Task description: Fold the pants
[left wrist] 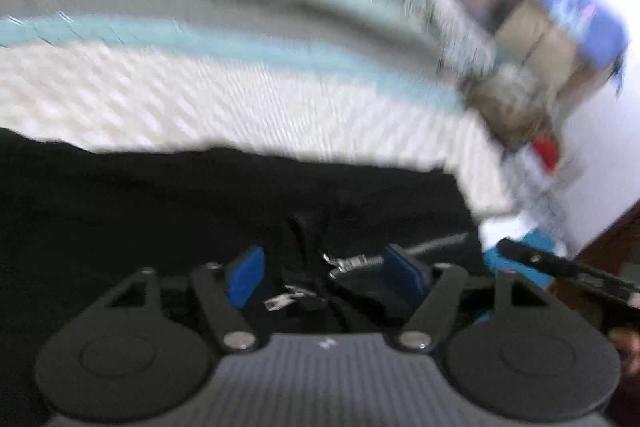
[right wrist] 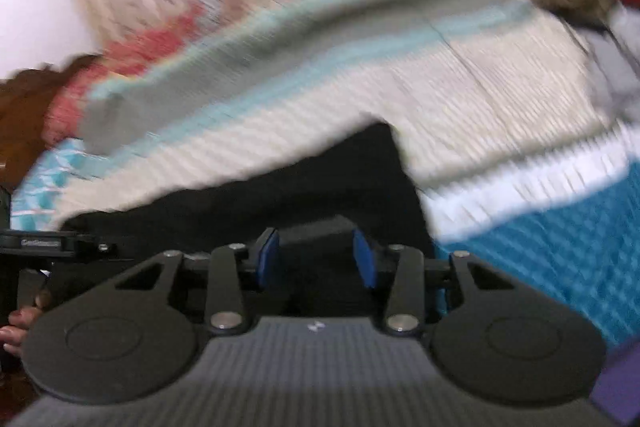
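Two grippers work the black pants (left wrist: 200, 211), which lie spread on a striped bedspread (left wrist: 240, 99). The left gripper (left wrist: 324, 271) has its blue pads set fairly wide, with bunched black cloth and a metal zip (left wrist: 348, 263) lying between them; whether the pads press the cloth I cannot tell, as the view is blurred. The right gripper (right wrist: 316, 259) has its pads apart too, with a raised fold of the pants between them; its grip is also unclear. Both views smear, so the rig seems to be moving fast. Judged from this, the step is taking hold at the waist end. To do it well, close firmly on all cloth layers, keep both ends level, and carry the fold over slowly so the edges meet.
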`<state>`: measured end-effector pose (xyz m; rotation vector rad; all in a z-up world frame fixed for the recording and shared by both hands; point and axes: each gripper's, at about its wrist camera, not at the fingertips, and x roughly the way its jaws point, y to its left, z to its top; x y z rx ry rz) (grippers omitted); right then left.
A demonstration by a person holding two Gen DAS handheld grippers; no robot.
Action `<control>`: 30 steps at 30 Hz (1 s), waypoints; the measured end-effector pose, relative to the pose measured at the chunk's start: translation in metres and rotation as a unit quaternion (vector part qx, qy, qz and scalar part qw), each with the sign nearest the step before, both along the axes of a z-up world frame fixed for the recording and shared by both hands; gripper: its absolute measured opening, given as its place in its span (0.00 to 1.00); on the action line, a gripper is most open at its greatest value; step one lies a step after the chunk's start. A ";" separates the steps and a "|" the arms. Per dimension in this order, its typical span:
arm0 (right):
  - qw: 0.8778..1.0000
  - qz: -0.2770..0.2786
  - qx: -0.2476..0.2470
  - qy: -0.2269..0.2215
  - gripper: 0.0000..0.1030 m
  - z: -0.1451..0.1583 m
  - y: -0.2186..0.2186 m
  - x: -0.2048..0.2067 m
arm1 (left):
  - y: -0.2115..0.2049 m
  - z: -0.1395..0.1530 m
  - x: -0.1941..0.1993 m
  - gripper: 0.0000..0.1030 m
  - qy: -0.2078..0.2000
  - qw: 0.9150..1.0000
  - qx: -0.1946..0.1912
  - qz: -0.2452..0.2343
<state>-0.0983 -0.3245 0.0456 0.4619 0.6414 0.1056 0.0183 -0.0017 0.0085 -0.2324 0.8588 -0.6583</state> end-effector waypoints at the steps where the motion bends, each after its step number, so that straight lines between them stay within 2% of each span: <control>1: 1.000 0.019 0.006 -0.007 0.44 0.006 0.010 0.002 | 0.028 0.006 -0.010 0.74 -0.013 1.000 -0.019 0.020; 4: 0.996 0.076 0.035 0.007 0.44 0.005 0.043 0.024 | 0.111 0.009 -0.033 0.77 -0.020 0.993 -0.054 0.106; 6: 0.993 0.112 0.040 0.020 0.44 -0.001 0.071 0.043 | 0.168 0.001 -0.048 0.77 -0.005 0.979 -0.063 0.194; 9: 0.984 0.164 0.055 0.036 0.44 -0.004 0.114 0.063 | 0.228 -0.023 -0.059 0.76 0.040 0.952 -0.077 0.294; 11: 0.979 0.191 0.051 0.046 0.44 -0.006 0.140 0.078 | 0.254 -0.041 -0.062 0.76 0.068 0.937 -0.112 0.323; 14: 0.975 0.212 0.035 0.053 0.43 -0.004 0.168 0.095 | 0.264 -0.063 -0.059 0.78 0.097 0.926 -0.151 0.332; 17: 0.972 0.224 0.033 0.058 0.44 -0.002 0.178 0.095 | 0.262 -0.084 -0.047 0.79 0.123 0.921 -0.164 0.330; 19: 0.973 0.220 0.027 0.063 0.44 -0.005 0.177 0.092 | 0.256 -0.091 -0.043 0.77 0.126 0.920 -0.174 0.327; 21: 0.975 0.208 0.030 0.071 0.44 -0.009 0.171 0.091 | 0.254 -0.092 -0.036 0.62 0.115 0.923 -0.173 0.325; 22: 0.976 0.202 0.034 0.075 0.44 -0.014 0.170 0.095 | 0.254 -0.090 -0.034 0.40 0.109 0.923 -0.177 0.323; 23: 0.977 0.196 0.039 0.079 0.44 -0.015 0.167 0.096 | 0.255 -0.088 -0.035 0.23 0.106 0.924 -0.181 0.320; 26: 0.979 0.182 0.044 0.080 0.44 -0.017 0.166 0.099 | 0.251 -0.074 -0.036 0.18 0.082 0.925 -0.196 0.316; 30: 0.983 0.159 0.054 0.072 0.44 -0.017 0.158 0.099 | 0.224 -0.029 -0.033 0.18 0.002 0.946 -0.181 0.267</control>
